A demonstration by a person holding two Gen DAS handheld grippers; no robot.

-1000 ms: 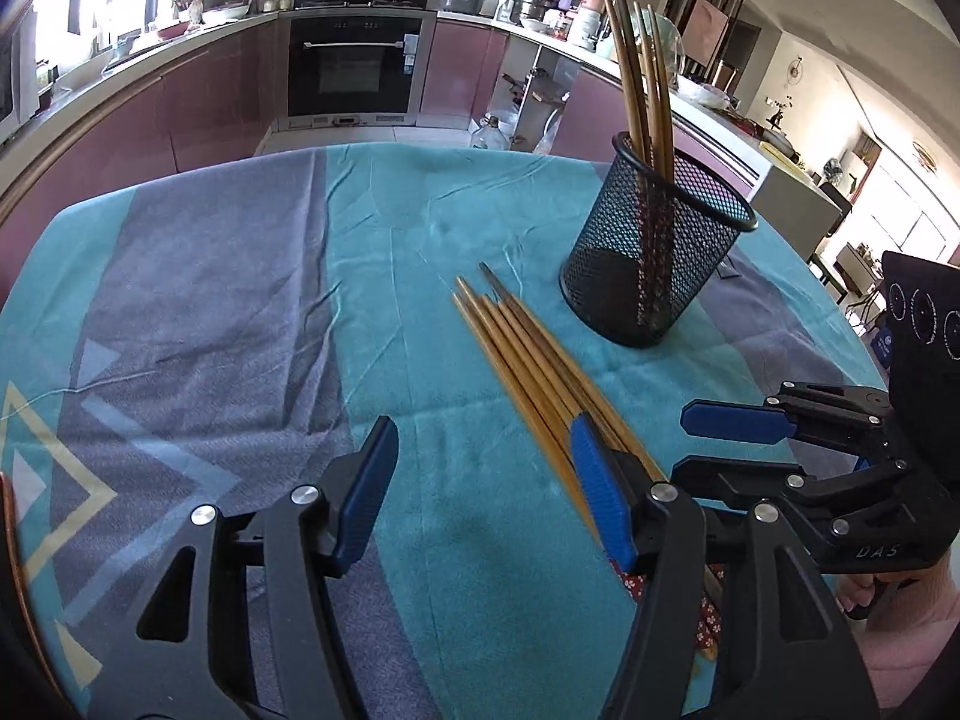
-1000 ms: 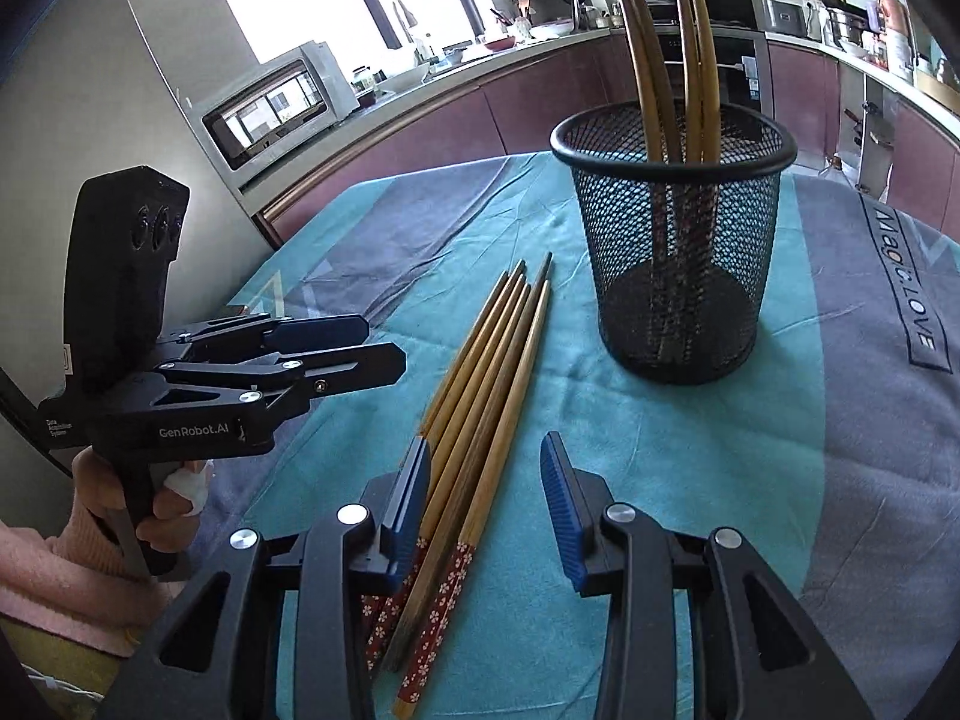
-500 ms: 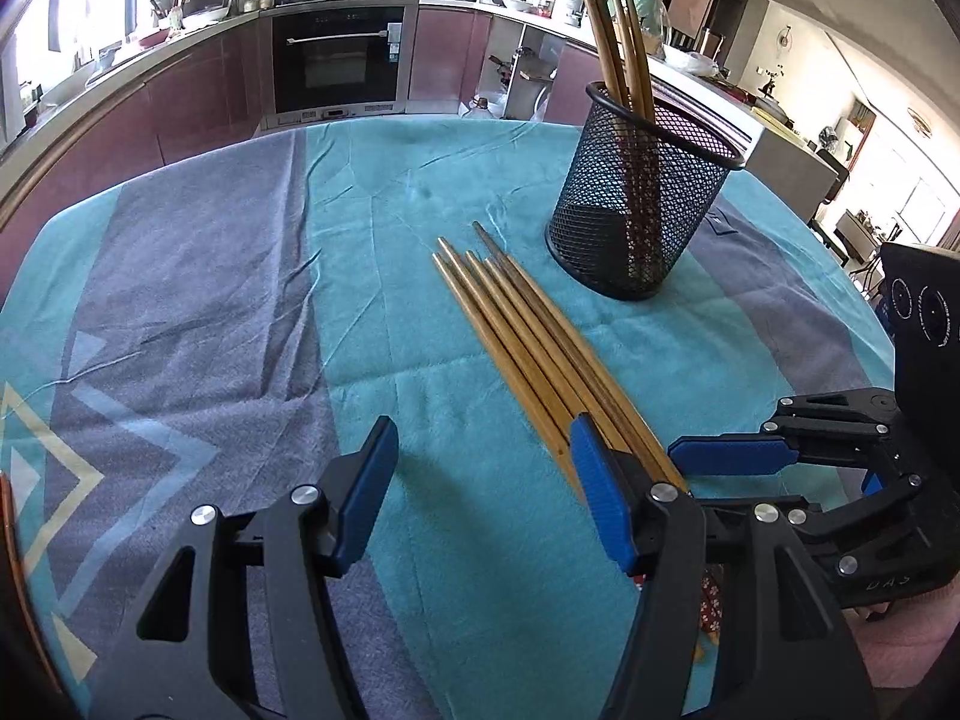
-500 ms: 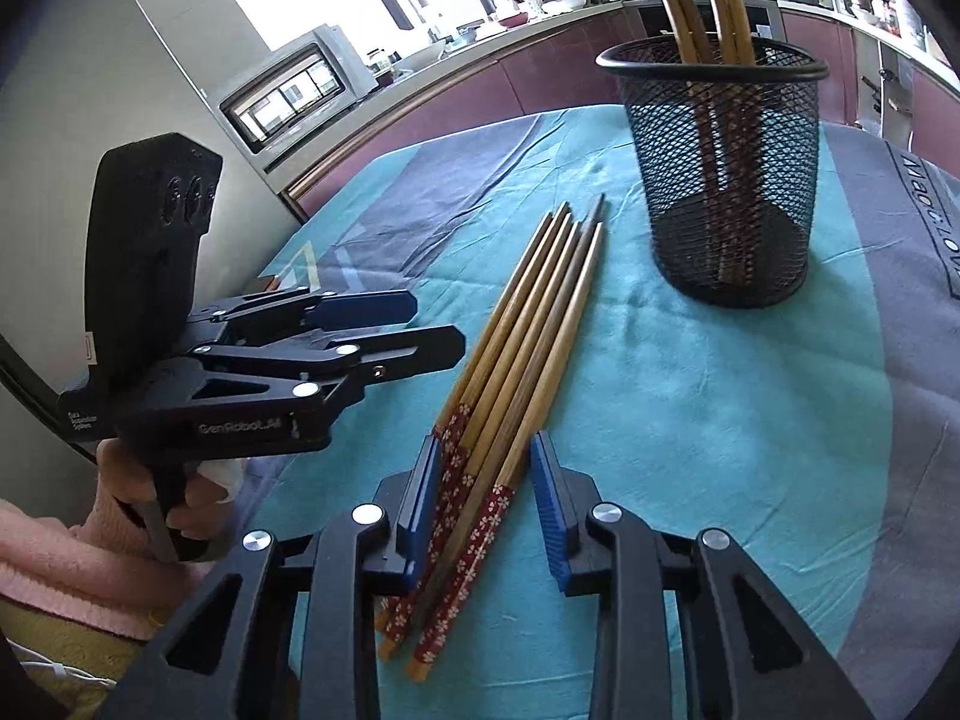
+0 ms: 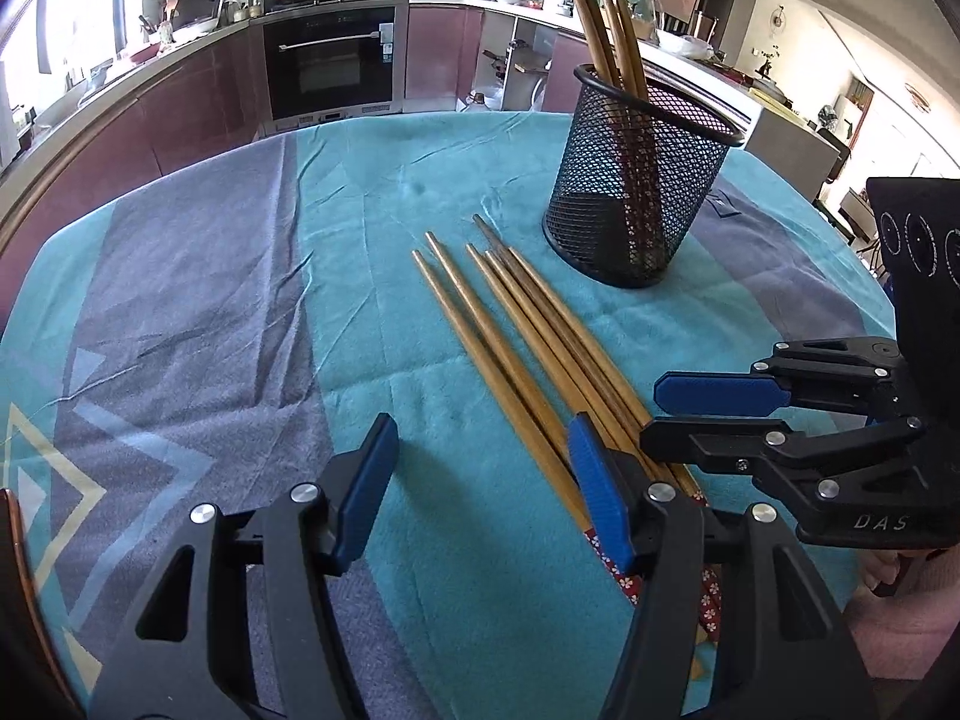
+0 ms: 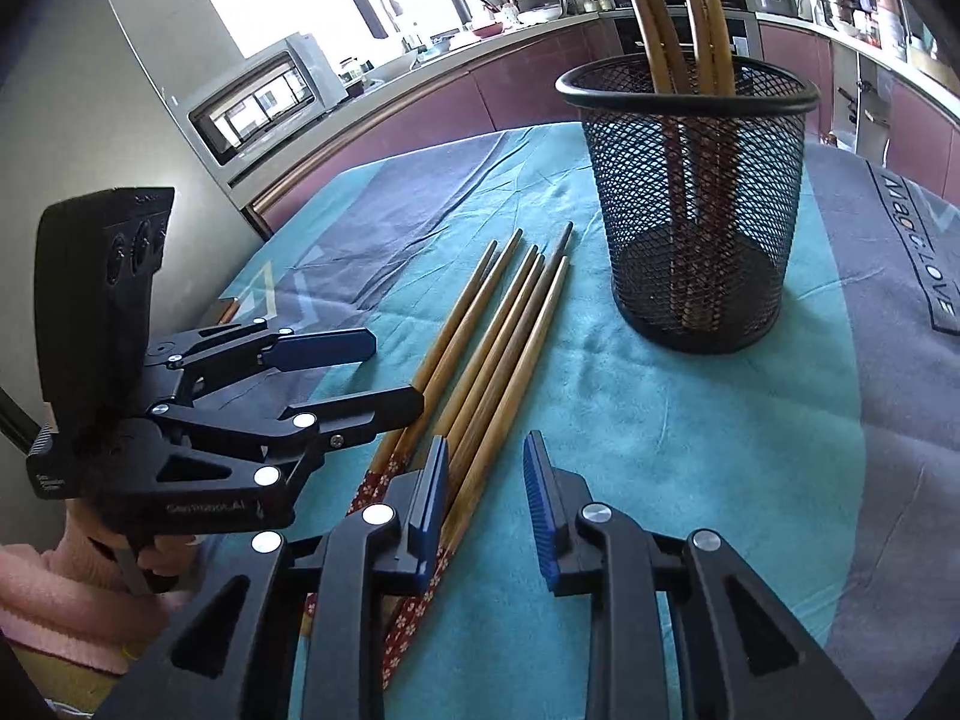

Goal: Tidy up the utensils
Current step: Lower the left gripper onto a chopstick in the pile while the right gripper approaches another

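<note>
A: How is the right claw (image 6: 486, 510) seen?
B: Partly open, just closing; chopsticks (image 6: 498, 354) lie between its pads, ungripped.
A: And the left claw (image 5: 480, 480)?
B: Half open, empty. The mesh holder (image 6: 690, 210) stands at one o'clock.

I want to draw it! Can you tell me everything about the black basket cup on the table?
The black mesh cup is round, made of what looks like wire netting, with a solid rim and base. It stands upright on the teal and grey tablecloth. Several brown chopsticks stand inside, leaning on its rim. Neither gripper touches it.
</note>
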